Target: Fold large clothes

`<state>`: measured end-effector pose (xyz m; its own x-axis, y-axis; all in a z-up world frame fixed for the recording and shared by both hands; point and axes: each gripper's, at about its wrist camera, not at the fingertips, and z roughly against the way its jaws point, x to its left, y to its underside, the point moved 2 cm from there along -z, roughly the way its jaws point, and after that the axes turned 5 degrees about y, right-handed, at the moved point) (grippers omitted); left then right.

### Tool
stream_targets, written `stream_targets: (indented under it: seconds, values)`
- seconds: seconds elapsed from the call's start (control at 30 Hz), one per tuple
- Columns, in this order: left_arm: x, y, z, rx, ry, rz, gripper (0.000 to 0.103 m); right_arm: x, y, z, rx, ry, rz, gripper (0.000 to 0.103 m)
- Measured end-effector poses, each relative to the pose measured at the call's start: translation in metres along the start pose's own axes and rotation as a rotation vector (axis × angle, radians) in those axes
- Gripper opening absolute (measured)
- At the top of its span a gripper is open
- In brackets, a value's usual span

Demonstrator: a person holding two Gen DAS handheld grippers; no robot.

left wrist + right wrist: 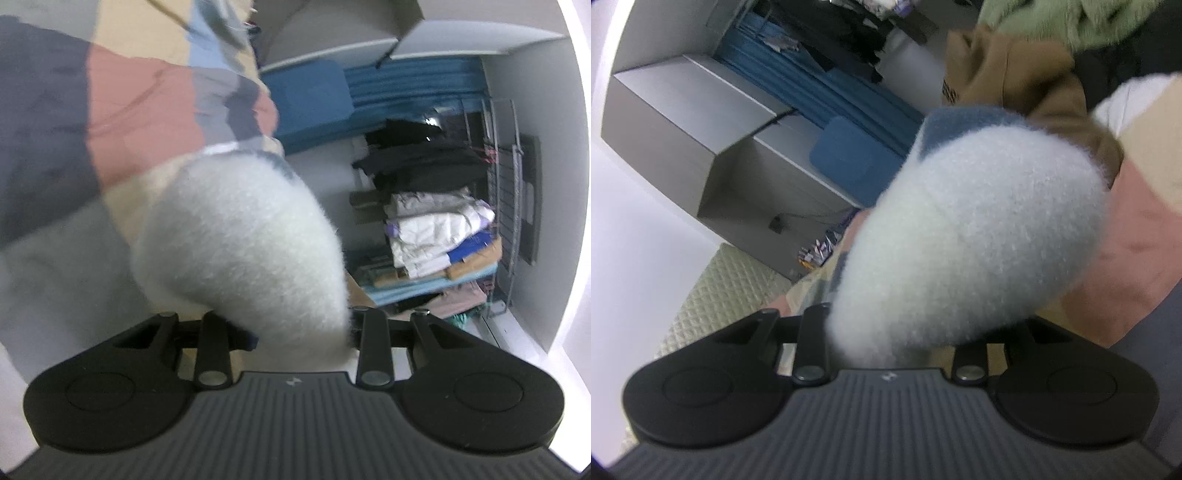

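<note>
A large colour-block fleece garment (pixel 140 110) with navy, pink, tan and grey panels and a white fuzzy lining (pixel 240 243) fills the left wrist view. My left gripper (pixel 295 332) is shut on a bulge of the white fleece, which hides the fingertips. In the right wrist view the same garment (pixel 1137 258) hangs at the right, and its white fleece (pixel 979 236) bulges out of my right gripper (pixel 886 350), which is shut on it. Both grippers hold the garment up off any surface.
A stack of folded clothes (pixel 439 236) sits on a wire rack (pixel 506 206) at the right. A blue mat (pixel 310 103) and grey cabinets (pixel 701 122) stand behind. Brown (pixel 1015 70) and green (pixel 1071 18) garments lie at the upper right. A quilted mat (pixel 727 291) lies below.
</note>
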<state>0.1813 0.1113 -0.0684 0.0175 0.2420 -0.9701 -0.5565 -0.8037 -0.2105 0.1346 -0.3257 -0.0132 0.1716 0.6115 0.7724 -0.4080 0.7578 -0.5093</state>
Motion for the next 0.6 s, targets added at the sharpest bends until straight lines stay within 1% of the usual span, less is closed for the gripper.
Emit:
stream_targets:
  seconds: [0.13, 0.3, 0.4, 0.47, 0.6]
  values:
    - [-0.051, 0.019, -0.01, 0.037, 0.043, -0.061, 0.039, 0.003, -0.033, 0.032, -0.05, -0.011, -0.003, 0.038]
    - [-0.114, 0.053, -0.032, 0.078, 0.107, -0.099, 0.039, 0.005, -0.08, 0.076, -0.121, -0.024, 0.017, 0.038]
    - [-0.145, 0.081, -0.056, 0.112, 0.135, -0.098, 0.039, -0.004, -0.111, 0.104, -0.167, -0.013, 0.028, 0.038]
    - [-0.163, 0.102, -0.077, 0.138, 0.137, -0.114, 0.039, -0.012, -0.131, 0.119, -0.188, 0.016, 0.025, 0.038]
    - [-0.18, 0.14, -0.123, 0.201, 0.128, -0.12, 0.039, -0.037, -0.166, 0.137, -0.226, 0.068, 0.021, 0.038]
